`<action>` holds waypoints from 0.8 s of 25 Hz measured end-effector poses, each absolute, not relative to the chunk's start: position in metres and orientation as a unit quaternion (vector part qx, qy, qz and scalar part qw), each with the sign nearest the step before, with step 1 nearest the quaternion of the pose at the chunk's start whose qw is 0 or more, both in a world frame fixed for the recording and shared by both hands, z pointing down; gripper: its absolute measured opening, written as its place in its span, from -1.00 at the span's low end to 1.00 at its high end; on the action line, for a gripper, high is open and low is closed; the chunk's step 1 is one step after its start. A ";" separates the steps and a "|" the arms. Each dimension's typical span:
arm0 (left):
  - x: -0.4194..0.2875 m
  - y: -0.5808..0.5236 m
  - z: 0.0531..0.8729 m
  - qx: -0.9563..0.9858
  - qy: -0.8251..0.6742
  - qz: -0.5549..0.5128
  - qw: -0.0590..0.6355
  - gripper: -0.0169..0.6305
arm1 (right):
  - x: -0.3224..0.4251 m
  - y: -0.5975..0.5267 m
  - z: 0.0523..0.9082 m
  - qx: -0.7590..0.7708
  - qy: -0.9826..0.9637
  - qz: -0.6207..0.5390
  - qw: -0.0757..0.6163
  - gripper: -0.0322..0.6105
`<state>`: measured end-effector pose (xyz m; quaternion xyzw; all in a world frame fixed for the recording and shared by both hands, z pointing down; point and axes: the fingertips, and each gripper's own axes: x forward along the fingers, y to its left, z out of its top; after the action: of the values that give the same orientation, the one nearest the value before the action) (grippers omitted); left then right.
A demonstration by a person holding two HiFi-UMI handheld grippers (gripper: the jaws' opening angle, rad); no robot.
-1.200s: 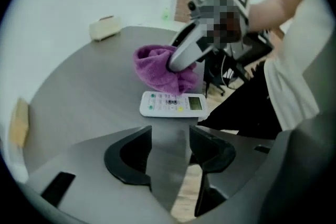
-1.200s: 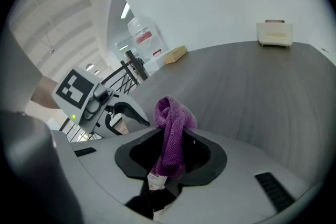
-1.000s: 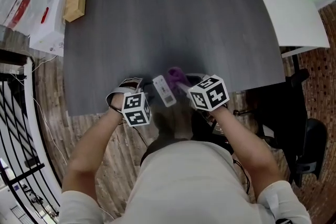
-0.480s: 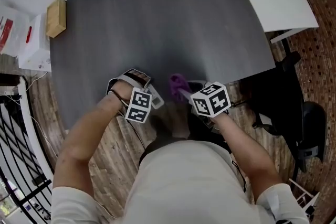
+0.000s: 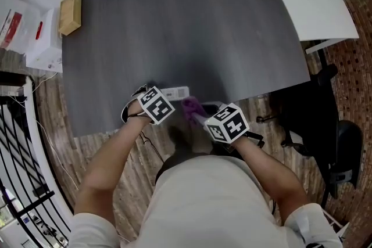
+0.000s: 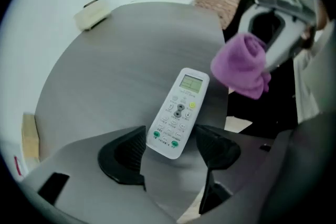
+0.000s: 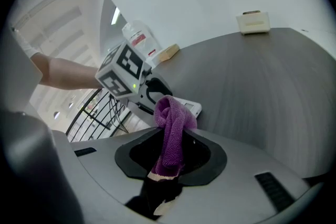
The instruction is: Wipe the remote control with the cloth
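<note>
Clamping purple cloth (image 7: 176,119): right tongs (image 7: 170,157), near remote (image 6: 179,113).

readable text: none | remote control (image 6: 177,115) key labels: too small | white box (image 5: 46,52) print: blurred

remote (image 5: 175,92) on table (image 5: 192,26), near edge | cloth (image 5: 190,105) just right

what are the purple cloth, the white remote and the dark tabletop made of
Purple cloth: soft woven or knitted fabric, fuzzy ribbed texture.
White remote control: hard smooth plastic, faint sheen.
Dark grey tabletop: matte, fine wood-like grain, probably laminate.
</note>
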<state>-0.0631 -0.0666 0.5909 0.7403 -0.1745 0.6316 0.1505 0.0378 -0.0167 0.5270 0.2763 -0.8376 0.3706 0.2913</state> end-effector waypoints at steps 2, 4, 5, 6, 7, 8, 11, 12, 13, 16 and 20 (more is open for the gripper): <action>-0.061 -0.057 0.591 0.738 -0.199 0.613 0.200 -0.01 | 0.025 -0.015 0.540 0.265 -0.835 0.370 0.309 -0.57; -0.058 -0.045 0.591 0.739 -0.205 0.600 0.226 -0.01 | 0.020 -0.020 0.551 0.269 -0.829 0.369 0.323 -0.57; -0.056 -0.039 0.591 0.741 -0.204 0.594 0.235 -0.01 | 0.020 -0.024 0.555 0.273 -0.826 0.367 0.329 -0.57; -0.054 -0.033 0.590 0.745 -0.202 0.587 0.244 -0.02 | 0.021 -0.029 0.557 0.278 -0.824 0.364 0.332 -0.57; -0.051 -0.027 0.589 0.748 -0.199 0.579 0.255 -0.02 | 0.022 -0.034 0.557 0.282 -0.823 0.361 0.335 -0.57; -0.048 -0.021 0.588 0.753 -0.195 0.570 0.265 -0.03 | 0.023 -0.038 0.557 0.285 -0.823 0.358 0.337 -0.57; -0.035 -0.008 0.585 0.773 -0.184 0.542 0.274 -0.03 | 0.025 -0.053 0.557 0.290 -0.820 0.351 0.346 -0.57; -0.031 -0.006 0.584 0.778 -0.182 0.537 0.271 -0.03 | 0.026 -0.056 0.557 0.290 -0.819 0.350 0.349 -0.57; -0.028 -0.004 0.584 0.782 -0.182 0.533 0.268 -0.03 | 0.025 -0.058 0.558 0.289 -0.819 0.348 0.352 -0.57; -0.025 -0.005 0.585 0.788 -0.191 0.525 0.259 -0.03 | 0.024 -0.060 0.558 0.279 -0.821 0.338 0.365 -0.57; -0.030 -0.011 0.584 0.802 -0.224 0.509 0.219 -0.24 | 0.031 -0.070 0.549 0.270 -0.827 0.289 0.399 -0.57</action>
<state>-0.0299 -0.0112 0.5838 0.8019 -0.2239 0.5089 0.2186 0.0309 -0.0697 0.5489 0.2702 -0.8274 0.2886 0.3990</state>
